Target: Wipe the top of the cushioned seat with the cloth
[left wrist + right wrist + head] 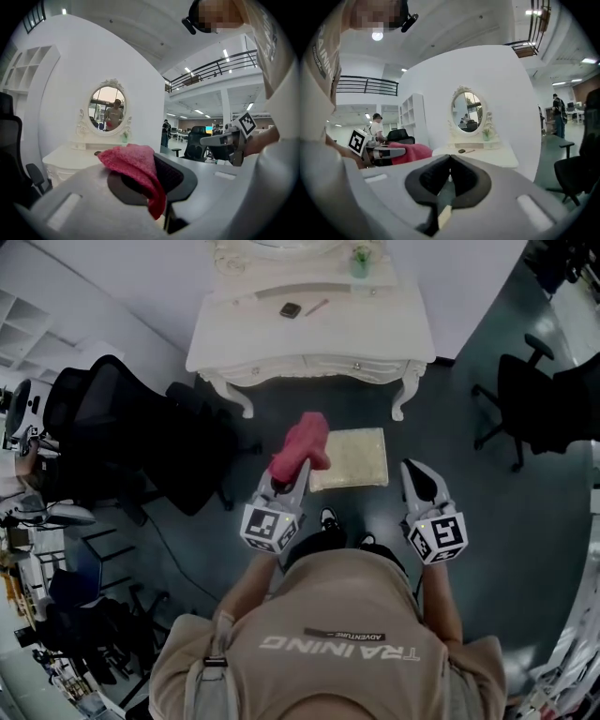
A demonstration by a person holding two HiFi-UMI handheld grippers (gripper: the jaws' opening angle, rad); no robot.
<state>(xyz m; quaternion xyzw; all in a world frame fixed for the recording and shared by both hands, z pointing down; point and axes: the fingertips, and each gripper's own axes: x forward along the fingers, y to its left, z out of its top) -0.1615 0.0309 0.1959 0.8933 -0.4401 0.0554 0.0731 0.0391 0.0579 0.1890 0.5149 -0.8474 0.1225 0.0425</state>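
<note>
The seat (356,460) lies just near of the counter (309,334). The cloth (300,444), in the left tongs (298,470), overlaps the seat's left edge; the right tongs (412,470) are right of the seat.

Head view is dim, greyish and evenly lit; gripper views brighter under ceiling lights (227,53) — fisheye-curved, dark corners, blurred near foreground.
</note>
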